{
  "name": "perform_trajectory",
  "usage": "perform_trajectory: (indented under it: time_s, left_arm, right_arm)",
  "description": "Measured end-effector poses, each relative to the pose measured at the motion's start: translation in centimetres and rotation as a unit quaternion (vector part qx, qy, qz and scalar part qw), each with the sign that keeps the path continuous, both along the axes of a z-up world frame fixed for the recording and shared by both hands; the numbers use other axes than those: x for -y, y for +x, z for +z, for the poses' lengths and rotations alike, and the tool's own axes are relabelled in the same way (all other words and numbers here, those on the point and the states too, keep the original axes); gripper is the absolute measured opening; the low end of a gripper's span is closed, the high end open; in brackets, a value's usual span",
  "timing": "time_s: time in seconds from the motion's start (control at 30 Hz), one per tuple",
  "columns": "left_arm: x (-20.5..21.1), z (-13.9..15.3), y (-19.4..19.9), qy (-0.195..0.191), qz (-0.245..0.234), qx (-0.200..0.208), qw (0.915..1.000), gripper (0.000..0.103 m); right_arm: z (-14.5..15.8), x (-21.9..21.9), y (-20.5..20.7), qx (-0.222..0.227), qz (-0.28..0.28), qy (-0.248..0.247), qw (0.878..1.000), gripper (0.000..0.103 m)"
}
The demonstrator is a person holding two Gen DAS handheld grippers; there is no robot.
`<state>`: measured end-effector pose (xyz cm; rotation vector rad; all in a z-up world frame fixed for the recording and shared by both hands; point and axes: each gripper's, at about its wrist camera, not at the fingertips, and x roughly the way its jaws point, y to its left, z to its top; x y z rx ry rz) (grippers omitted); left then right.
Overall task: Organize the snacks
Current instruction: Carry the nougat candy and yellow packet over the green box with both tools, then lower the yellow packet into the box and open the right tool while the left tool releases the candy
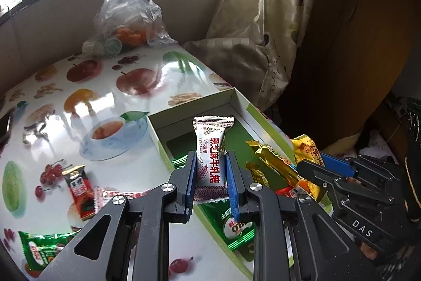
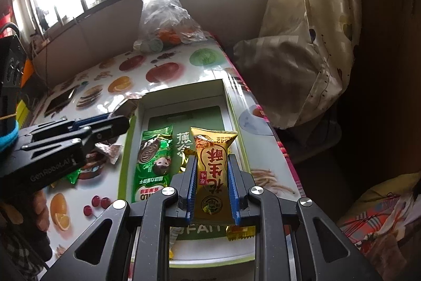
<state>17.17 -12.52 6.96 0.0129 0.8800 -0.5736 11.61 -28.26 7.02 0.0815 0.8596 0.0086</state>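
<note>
The left gripper (image 1: pixel 210 175) is clamped on a white nougat candy packet (image 1: pixel 211 149), which stands upright between its blue pads above the open cardboard box (image 1: pixel 238 96); the right gripper (image 2: pixel 212 191) is clamped on a gold peanut crisp packet (image 2: pixel 213 165), also held over the box. A green chocolate wafer packet (image 2: pixel 154 162) lies flat inside the box, just left of the gold packet; a red snack packet (image 1: pixel 79 191) lies on the fruit-print tablecloth (image 1: pixel 105 86) outside the box.
</note>
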Motion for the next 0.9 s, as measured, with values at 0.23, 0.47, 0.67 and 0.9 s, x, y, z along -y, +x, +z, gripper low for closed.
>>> perform_trajectory:
  time_s: [0.23, 0.47, 0.67, 0.9]
  left_arm:
    - [1.2, -1.3, 1.2, -0.001, -0.007, -0.014, 0.9999, 0.022]
    - [1.9, -2.7, 2.1, 0.004, -0.008, -0.029, 0.9995, 0.022]
    - [2.1, -3.3, 2.2, 0.004, -0.009, -0.034, 0.9994, 0.022]
    - [2.3, -3.7, 2.4, 0.008, -0.008, -0.039, 0.9992, 0.022]
  right_arm:
    - [-1.0, 0.2, 0.7, -0.011, 0.002, 0.005, 1.000, 0.021]
    - [-2.1, 0.1, 1.3, -0.022, 0.005, 0.005, 1.000, 0.021]
    - [-2.3, -0.1, 1.4, -0.021, 0.007, 0.002, 1.000, 0.021]
    - [-2.7, -0.2, 1.5, -0.024, 0.011, 0.004, 1.000, 0.021]
